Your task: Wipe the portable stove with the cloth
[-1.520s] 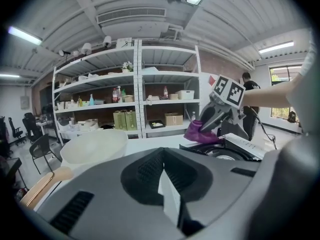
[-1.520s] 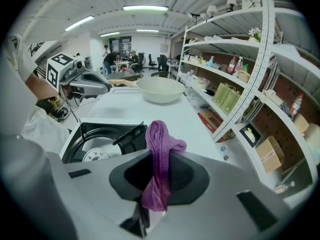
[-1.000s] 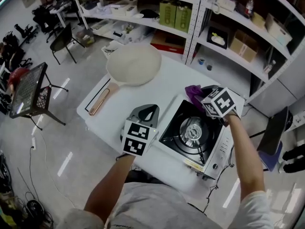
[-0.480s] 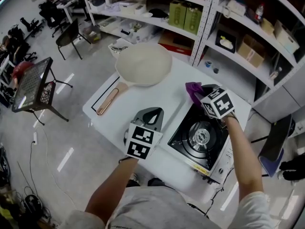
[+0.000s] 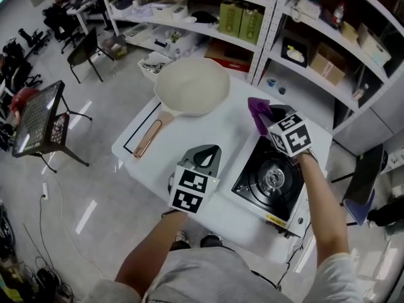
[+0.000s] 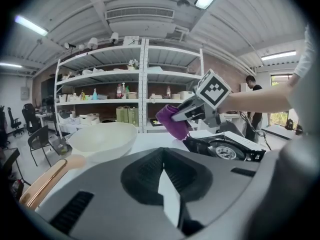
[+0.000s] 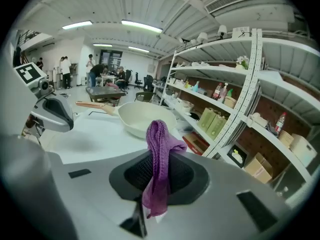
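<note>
The black and silver portable stove sits at the right end of the white table. My right gripper is shut on a purple cloth and hovers over the stove's far left corner. In the right gripper view the cloth hangs out from between the jaws. My left gripper stands just left of the stove, jaws together with nothing in them. The left gripper view shows the stove, the cloth and my left gripper.
A cream frying pan with a copper-coloured handle lies on the table's far left part. Metal shelves with boxes stand behind the table. A dark mesh side table and a chair are on the floor at the left.
My right gripper has carried the cloth a little farther from me, toward the stove's far corner. The left gripper has stayed beside the stove. The head camera has shifted slightly.
</note>
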A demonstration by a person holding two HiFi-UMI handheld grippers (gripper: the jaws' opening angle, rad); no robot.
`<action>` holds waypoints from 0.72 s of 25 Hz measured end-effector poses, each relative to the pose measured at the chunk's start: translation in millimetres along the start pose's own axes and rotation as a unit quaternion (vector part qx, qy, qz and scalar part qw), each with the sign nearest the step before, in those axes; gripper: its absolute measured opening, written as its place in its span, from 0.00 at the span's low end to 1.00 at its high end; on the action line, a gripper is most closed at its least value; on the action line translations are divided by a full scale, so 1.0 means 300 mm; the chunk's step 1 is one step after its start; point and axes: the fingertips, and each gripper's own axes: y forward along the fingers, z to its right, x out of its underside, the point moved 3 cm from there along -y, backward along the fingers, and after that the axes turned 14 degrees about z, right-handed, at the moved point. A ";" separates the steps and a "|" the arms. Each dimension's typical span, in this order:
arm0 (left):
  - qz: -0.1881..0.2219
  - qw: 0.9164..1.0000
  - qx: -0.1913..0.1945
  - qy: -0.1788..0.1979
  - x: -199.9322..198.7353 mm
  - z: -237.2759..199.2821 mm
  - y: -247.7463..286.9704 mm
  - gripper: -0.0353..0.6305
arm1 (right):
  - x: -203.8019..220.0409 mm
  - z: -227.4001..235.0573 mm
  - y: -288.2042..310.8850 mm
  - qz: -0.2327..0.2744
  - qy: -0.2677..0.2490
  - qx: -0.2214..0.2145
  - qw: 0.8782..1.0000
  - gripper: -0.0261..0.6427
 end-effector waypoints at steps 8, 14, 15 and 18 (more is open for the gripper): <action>-0.005 1.000 0.015 -0.003 0.027 -0.018 -0.044 0.06 | 0.041 -0.106 0.023 -0.036 -0.005 -0.025 0.999 0.13; -0.004 1.000 0.030 -0.006 0.034 -0.006 -0.074 0.06 | 0.047 -0.217 0.006 -0.065 0.004 -0.070 0.995 0.13; -0.004 0.999 0.033 -0.006 0.036 -0.005 -0.080 0.06 | 0.051 -0.233 0.002 -0.068 0.007 -0.074 0.995 0.13; -0.004 0.999 0.038 -0.007 0.047 -0.003 -0.099 0.06 | 0.068 -0.275 -0.011 -0.076 0.016 -0.076 0.994 0.13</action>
